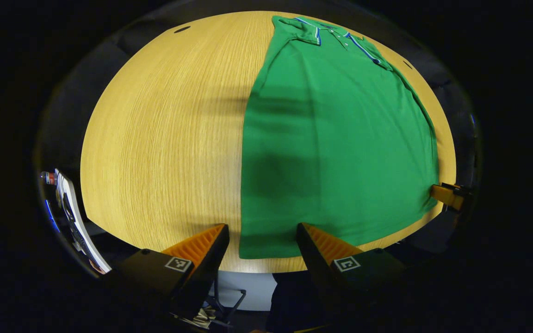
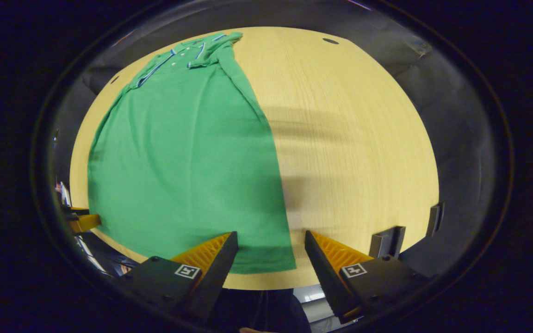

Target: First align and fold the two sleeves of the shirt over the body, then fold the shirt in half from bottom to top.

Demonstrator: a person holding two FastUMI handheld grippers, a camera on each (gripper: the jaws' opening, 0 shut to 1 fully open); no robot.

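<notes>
Sleeves folded, you hover at the green polo shirt (image 1: pixel 336 152) hem.
Left gripper (image 1: pixel 263 240) and right gripper (image 2: pixel 271 247) gape wide, empty; uneven corner grabs could skew the fold.

A light wood-grain table (image 1: pixel 164 138) carries everything. Small dark oval holes sit near its far edge, one toward the far left corner (image 1: pixel 182 29). Two dark brackets (image 2: pixel 387 240) stand clamped at the near right edge. Below the near left corner lies what may be a white shoe (image 1: pixel 74 217).
</notes>
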